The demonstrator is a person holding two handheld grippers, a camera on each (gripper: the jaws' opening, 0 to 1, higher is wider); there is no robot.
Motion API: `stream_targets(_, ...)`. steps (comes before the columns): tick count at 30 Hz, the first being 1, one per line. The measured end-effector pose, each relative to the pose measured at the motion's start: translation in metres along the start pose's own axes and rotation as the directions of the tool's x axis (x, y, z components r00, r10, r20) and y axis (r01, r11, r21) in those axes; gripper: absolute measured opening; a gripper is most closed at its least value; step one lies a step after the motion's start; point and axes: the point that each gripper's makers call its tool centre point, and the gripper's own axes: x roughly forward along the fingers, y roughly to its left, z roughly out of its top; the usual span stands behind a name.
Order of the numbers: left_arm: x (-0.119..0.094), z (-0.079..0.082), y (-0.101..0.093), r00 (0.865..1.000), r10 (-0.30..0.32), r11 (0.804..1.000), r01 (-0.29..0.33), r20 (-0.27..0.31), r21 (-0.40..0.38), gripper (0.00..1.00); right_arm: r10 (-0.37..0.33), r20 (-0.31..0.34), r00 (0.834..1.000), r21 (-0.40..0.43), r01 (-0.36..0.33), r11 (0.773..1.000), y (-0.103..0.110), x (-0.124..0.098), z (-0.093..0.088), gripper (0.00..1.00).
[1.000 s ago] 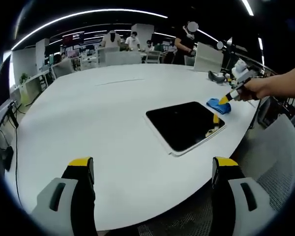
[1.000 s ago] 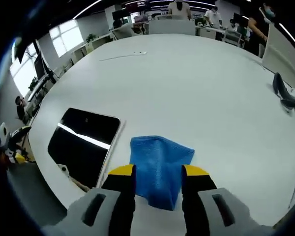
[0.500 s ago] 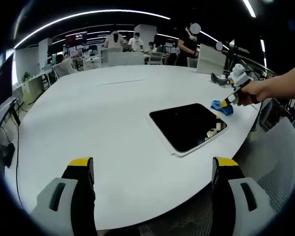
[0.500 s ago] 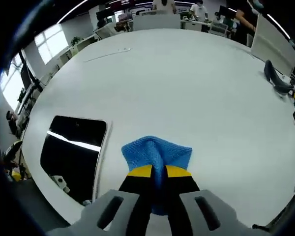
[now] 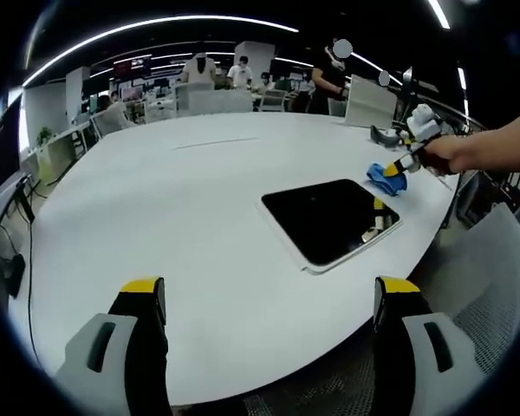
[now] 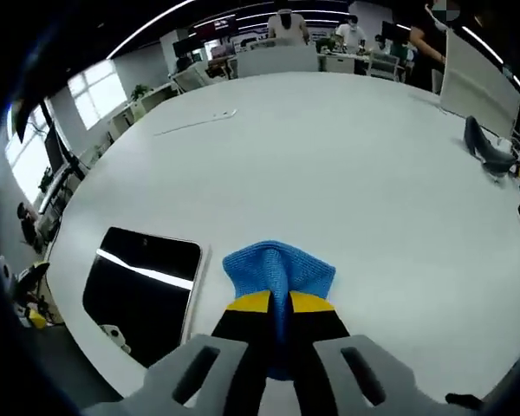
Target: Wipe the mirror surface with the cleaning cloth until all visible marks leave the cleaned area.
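A dark rectangular mirror (image 5: 329,219) with a white rim lies flat on the white table (image 5: 182,199), near its right edge. Beyond it a person's hand holds my right gripper (image 5: 402,167), shut on a blue cleaning cloth (image 5: 384,178) just off the mirror's far corner. In the right gripper view the blue cloth (image 6: 278,269) is pinched between the yellow-tipped jaws of that gripper (image 6: 271,302), and the mirror (image 6: 143,292) lies to the left of it. My left gripper (image 5: 273,290) stands open near the table's front edge, nothing between its jaws.
A dark object (image 6: 490,157) lies on the table at the far right. A thin line or cable (image 6: 195,122) runs across the far tabletop. A grey chair (image 5: 494,286) stands at the table's right side. People and desks fill the room behind.
The right gripper has closed on the blue cloth and raised it slightly, pulling it into a bunched peak. The left gripper has stayed where it was.
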Motion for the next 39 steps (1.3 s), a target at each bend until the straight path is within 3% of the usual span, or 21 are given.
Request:
stream_targets(6, 0.001, 0.0, 0.0, 1.0, -0.001, 1.0, 0.001, -0.007, 0.012, 0.99, 0.033, 0.032, 0.999, 0.071, -0.035, 0.997, 0.017, -0.005, 0.021, 0.0)
stream_targets(9, 0.0, 0.0, 0.0, 1.0, -0.002, 1.0, 0.002, -0.008, 0.014, 0.99, 0.12, -0.024, 0.992, 0.099, -0.117, 0.988, 0.039, 0.0, 0.018, 0.0)
stream_targets(13, 0.001, 0.0, 0.0, 1.0, 0.0, 1.0, 0.0, -0.005, 0.016, 0.99, 0.11, -0.012, 0.994, 0.053, -0.109, 0.993, 0.045, 0.006, 0.022, 0.0)
stream_targets(15, 0.001, 0.0, 0.001, 1.0, 0.001, 1.0, -0.001, -0.005, 0.01, 0.99, 0.141, -0.037, 0.989, 0.13, -0.135, 0.982, 0.054, 0.011, 0.019, 0.0)
stream_targets(19, 0.001, -0.001, 0.0, 1.0, 0.0, 1.0, 0.001, -0.012, 0.019, 0.99, 0.125, -0.072, 0.99, 0.135, -0.114, 0.984, 0.058, 0.023, 0.015, 0.0)
stream_targets(25, 0.002, -0.001, 0.001, 1.0, 0.001, 1.0, -0.001, -0.014, 0.026, 0.99, 0.163, -0.116, 0.98, 0.084, -0.154, 0.984, 0.08, 0.04, 0.011, 0.0)
stream_targets(27, 0.002, -0.001, 0.001, 1.0, 0.004, 1.0, -0.003, -0.015, 0.031, 0.99, 0.132, -0.117, 0.984, 0.06, -0.126, 0.99, 0.081, 0.044, 0.012, 0.0)
stream_targets(34, 0.002, -0.001, 0.002, 1.0, 0.005, 0.999, -0.004, -0.014, 0.031, 0.98, 0.125, -0.131, 0.984, 0.085, -0.115, 0.99, 0.09, 0.054, 0.005, 0.0)
stream_targets(36, 0.003, -0.002, 0.002, 1.0, 0.004, 0.999, -0.004, -0.014, 0.032, 0.98, 0.105, -0.128, 0.986, 0.142, -0.087, 0.986, 0.091, 0.054, 0.005, 0.0)
stream_targets(39, 0.003, -0.002, 0.003, 1.0, 0.004, 0.999, -0.003, -0.013, 0.032, 0.98, 0.111, -0.131, 0.985, 0.152, -0.09, 0.984, 0.094, 0.057, 0.006, 0.0)
